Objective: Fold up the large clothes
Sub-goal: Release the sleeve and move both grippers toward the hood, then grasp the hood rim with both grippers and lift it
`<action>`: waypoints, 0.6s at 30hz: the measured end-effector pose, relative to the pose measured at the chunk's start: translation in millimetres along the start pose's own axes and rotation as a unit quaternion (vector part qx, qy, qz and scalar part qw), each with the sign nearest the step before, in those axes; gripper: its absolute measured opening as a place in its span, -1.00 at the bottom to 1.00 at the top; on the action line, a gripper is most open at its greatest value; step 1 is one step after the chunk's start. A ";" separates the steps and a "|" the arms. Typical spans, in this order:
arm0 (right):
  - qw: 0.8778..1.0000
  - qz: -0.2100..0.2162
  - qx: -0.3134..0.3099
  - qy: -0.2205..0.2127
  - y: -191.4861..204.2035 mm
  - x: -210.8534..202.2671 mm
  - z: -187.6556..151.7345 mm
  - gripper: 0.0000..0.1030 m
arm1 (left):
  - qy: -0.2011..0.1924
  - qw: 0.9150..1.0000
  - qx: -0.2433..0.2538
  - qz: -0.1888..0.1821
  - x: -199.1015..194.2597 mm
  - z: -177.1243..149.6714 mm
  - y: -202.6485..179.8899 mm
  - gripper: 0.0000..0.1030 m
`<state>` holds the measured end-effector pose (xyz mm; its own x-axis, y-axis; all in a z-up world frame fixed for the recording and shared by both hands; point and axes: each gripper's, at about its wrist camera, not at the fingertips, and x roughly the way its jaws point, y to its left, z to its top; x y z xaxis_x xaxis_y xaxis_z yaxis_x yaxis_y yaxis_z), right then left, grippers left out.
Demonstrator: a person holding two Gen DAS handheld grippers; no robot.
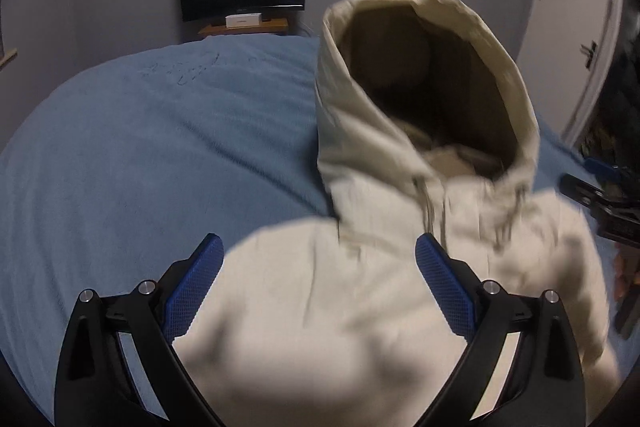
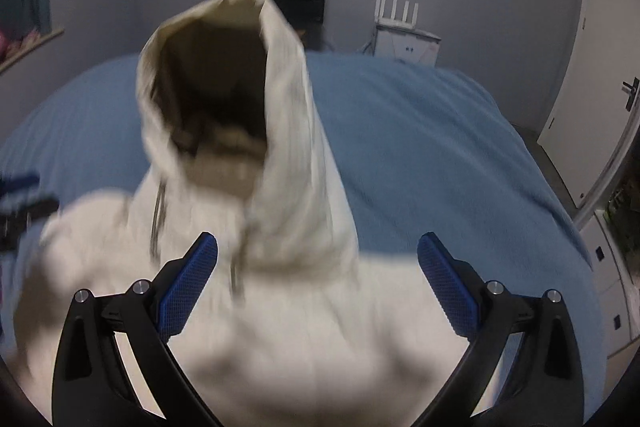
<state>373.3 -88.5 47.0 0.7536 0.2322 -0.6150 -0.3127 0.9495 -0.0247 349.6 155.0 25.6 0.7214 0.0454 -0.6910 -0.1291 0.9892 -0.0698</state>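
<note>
Folding barely begun: hoodie (image 1: 360, 291) bunched on bed (image 1: 140, 155), hood (image 2: 224, 87) up, left gripper (image 1: 318, 267) and right gripper (image 2: 318, 267) both spread, gripping nothing.

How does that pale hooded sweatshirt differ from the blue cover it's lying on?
The hoodie is cream; the blanket is blue. The hoodie is rumpled, its hood gaping open, while the blanket lies spread nearly flat. The hoodie covers only part of the bed; the blanket stretches across all of it in view. Both are soft fabric.
</note>
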 end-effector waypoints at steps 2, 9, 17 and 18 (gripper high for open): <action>1.000 0.000 0.007 0.000 5.3 18.6 20.1 0.42 | -0.001 1.000 -0.010 0.002 7.7 13.6 -0.1 0.81; 1.000 0.020 0.004 -0.005 18.2 44.6 34.8 -0.70 | -0.010 1.000 0.013 -0.005 25.1 33.6 -11.4 0.75; 0.996 0.026 -0.043 -0.076 4.7 -5.4 -6.3 -0.89 | -0.049 0.997 0.045 0.043 28.2 32.0 -13.2 0.75; 0.995 0.031 -0.050 -0.083 3.0 -13.7 -15.1 -0.89 | -0.056 0.996 0.045 0.051 27.0 32.3 -12.3 0.75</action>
<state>353.3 -92.1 43.4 0.8129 0.3297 -0.4802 -0.4121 0.9081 -0.0741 392.7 148.5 31.1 0.7798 0.1558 -0.6063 -0.1476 0.9870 0.0639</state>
